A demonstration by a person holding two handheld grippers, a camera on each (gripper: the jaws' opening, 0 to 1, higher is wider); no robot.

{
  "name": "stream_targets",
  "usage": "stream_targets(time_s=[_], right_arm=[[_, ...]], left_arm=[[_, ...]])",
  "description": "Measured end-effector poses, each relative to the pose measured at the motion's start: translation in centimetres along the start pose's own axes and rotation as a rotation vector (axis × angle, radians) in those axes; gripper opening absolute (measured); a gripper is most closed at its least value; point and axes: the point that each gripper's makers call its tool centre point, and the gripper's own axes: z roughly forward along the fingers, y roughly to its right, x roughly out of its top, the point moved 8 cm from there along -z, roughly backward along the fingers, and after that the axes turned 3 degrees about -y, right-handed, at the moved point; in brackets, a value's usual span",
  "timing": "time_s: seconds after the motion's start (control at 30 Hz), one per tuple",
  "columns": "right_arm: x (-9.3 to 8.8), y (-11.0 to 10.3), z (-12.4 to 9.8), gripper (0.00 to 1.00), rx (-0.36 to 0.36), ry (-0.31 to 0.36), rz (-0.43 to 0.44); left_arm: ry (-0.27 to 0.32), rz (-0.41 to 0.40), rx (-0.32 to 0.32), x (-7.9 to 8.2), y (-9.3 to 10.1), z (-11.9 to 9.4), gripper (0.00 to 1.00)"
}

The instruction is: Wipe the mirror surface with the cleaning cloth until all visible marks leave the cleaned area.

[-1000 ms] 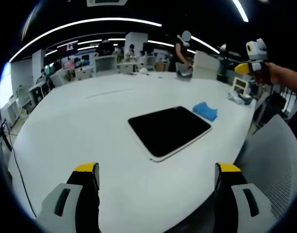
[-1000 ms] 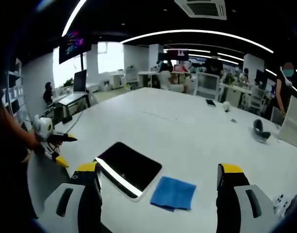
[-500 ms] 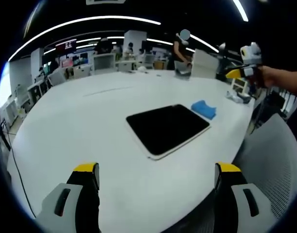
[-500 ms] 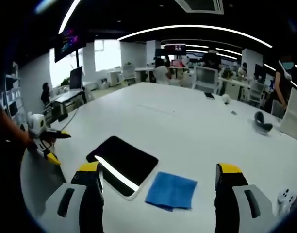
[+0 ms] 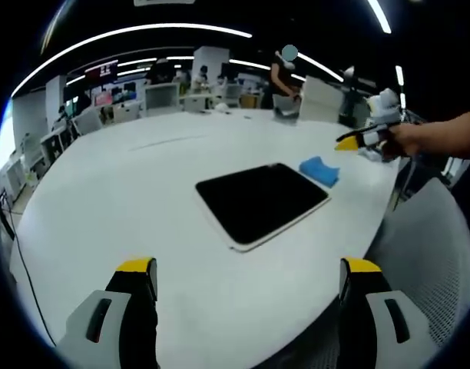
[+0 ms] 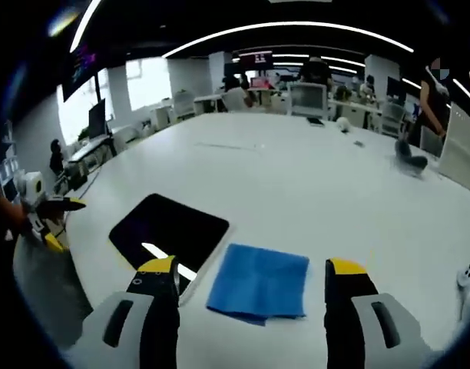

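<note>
Both hand-held grippers open over the white tabletop

The right hand-held gripper [image 6: 250, 269] hangs just above the blue cloth [image 6: 259, 280], its jaws wide apart and holding nothing. The cloth lies flat on the tabletop [image 6: 312, 184], just beside the dark mirror [image 6: 170, 231]. The left hand-held gripper [image 5: 246, 269] is open too, well back from the mirror [image 5: 262, 201] and cloth [image 5: 319, 170].
</note>
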Motion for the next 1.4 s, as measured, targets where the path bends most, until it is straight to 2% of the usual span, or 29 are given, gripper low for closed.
stream_targets(time_s=[0.17,0.37,0.6,0.73,0.77,0.8,0.83,0.87,0.97,1.4], right_arm=[[-1.0,0.2,1.7,0.66,-0.008,-0.038,-0.026],[-2.2,1.0,3.5,0.53,-0.021,-0.077,0.008],[-3.3,0.5,4.6,0.43,-0.018,-0.106,0.011],[-4.4,-0.2,5.2,0.29,-0.056,-0.126,-0.027],[-4.0,-0.1,5.3,0.26,-0.064,-0.080,-0.050],[-4.2,-0.4,5.3,0.21,-0.062,-0.088,-0.013],[-4.2,-0.5,5.4,0.06,-0.058,-0.086,-0.021],[-4.1,-0.7,5.4,0.04,-0.074,-0.086,-0.056],[-4.0,-0.6,5.5,0.03,-0.086,-0.093,-0.006],[-3.8,-0.4,5.3,0.03,-0.077,-0.106,-0.001]], left_arm=[[-0.004,0.013,-0.003,0.0,0.0,0.0,0.99],[-0.007,0.011,0.003,-0.1,-0.1,0.0,0.99],[-0.007,0.007,0.001,-0.2,-0.1,0.0,0.99],[-0.007,0.002,-0.005,-0.2,-0.1,0.0,0.99],[-0.007,0.002,-0.005,-0.2,-0.1,0.0,0.99],[-0.008,0.002,-0.006,-0.2,-0.1,0.0,0.99],[-0.011,0.002,-0.007,-0.3,-0.1,0.0,0.99],[-0.011,0.003,-0.007,-0.3,-0.1,0.0,0.99],[-0.013,0.002,-0.006,-0.3,-0.2,0.0,0.99],[-0.024,0.013,-0.002,-0.4,-0.2,0.0,0.99]])
